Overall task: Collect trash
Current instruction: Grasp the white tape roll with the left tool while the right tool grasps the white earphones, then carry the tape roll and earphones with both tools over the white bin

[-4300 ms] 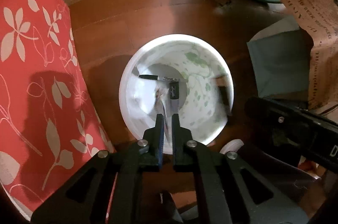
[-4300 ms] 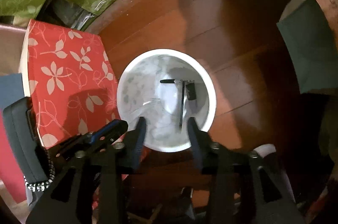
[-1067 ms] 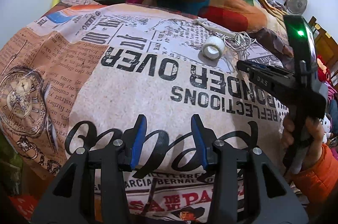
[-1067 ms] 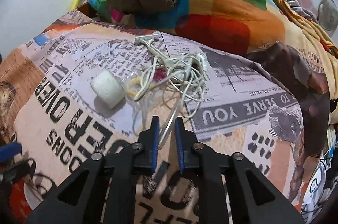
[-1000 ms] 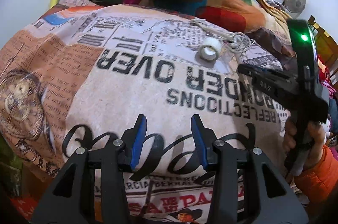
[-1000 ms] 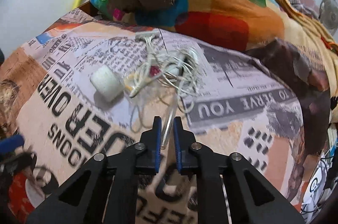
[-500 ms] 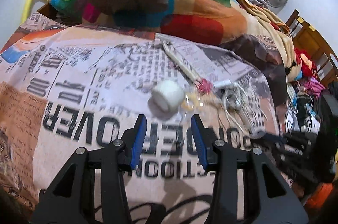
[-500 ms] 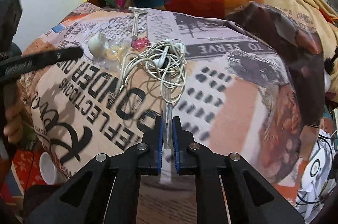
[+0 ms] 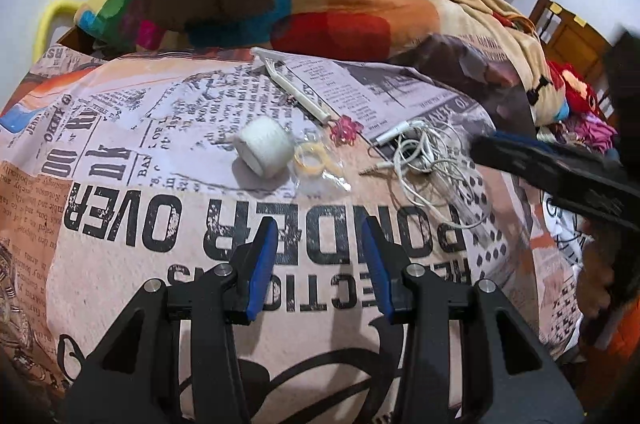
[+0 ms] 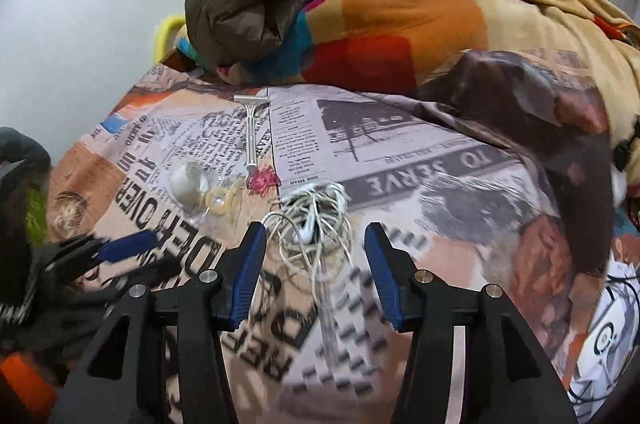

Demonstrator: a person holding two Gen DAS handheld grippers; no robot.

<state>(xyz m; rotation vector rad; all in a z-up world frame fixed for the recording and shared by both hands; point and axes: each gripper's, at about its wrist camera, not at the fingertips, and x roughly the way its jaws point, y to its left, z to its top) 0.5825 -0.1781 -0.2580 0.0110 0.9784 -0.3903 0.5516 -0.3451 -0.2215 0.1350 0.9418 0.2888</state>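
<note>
Both jaws gape wide, empty; tangled earphones [image 10: 316,220] lie loose on the newsprint bedspread [image 9: 160,191].

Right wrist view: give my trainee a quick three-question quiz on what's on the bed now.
1. True or false: the right gripper is open.
2. What lies nearest ahead of it? A) white tape roll B) tangled earphones C) razor
3. Fill in: the pink clip lies at the razor's ___ end.

Key: 1 true; 2 B; 3 handle.
</note>
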